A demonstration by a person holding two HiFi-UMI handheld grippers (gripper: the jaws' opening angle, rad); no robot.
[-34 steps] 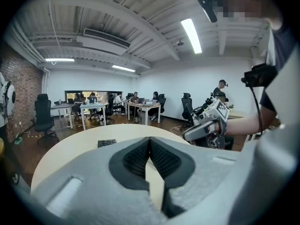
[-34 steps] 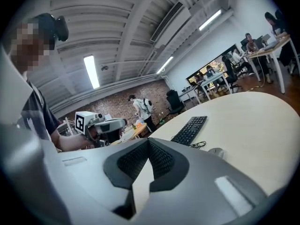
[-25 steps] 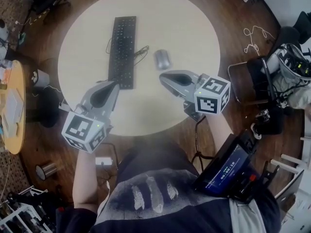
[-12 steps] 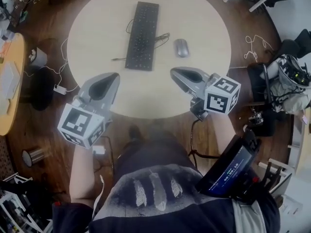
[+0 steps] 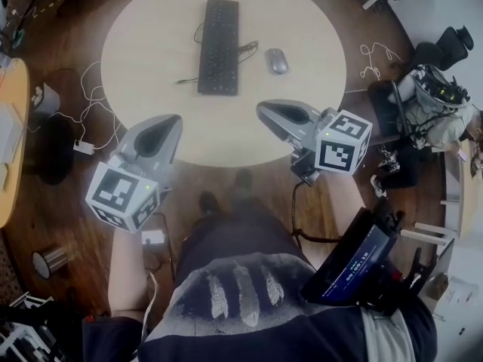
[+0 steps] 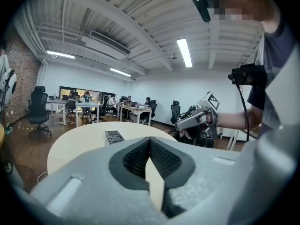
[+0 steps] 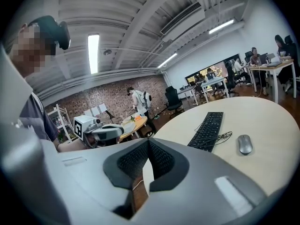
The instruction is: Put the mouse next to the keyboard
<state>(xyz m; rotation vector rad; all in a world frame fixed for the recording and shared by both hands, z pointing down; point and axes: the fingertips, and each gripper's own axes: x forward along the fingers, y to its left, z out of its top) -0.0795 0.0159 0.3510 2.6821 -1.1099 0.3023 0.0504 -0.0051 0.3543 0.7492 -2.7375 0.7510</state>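
The left gripper (image 5: 172,121) and right gripper (image 5: 264,110) had drawn back to the near edge of the table (image 5: 151,89), both with jaws closed on nothing. The mouse (image 5: 276,60) lay just right of the keyboard (image 5: 219,45), toward the far edge, so the placement looked finished.

A pale round table (image 5: 309,29) fills the upper middle of the head view, standing on dark wood floor (image 5: 45,217). In the right gripper view a brick wall (image 7: 101,97) runs at centre left. In the left gripper view strip lights (image 6: 185,53) hang under a white beamed ceiling (image 6: 117,13), with an office chair (image 6: 38,111) at far left.
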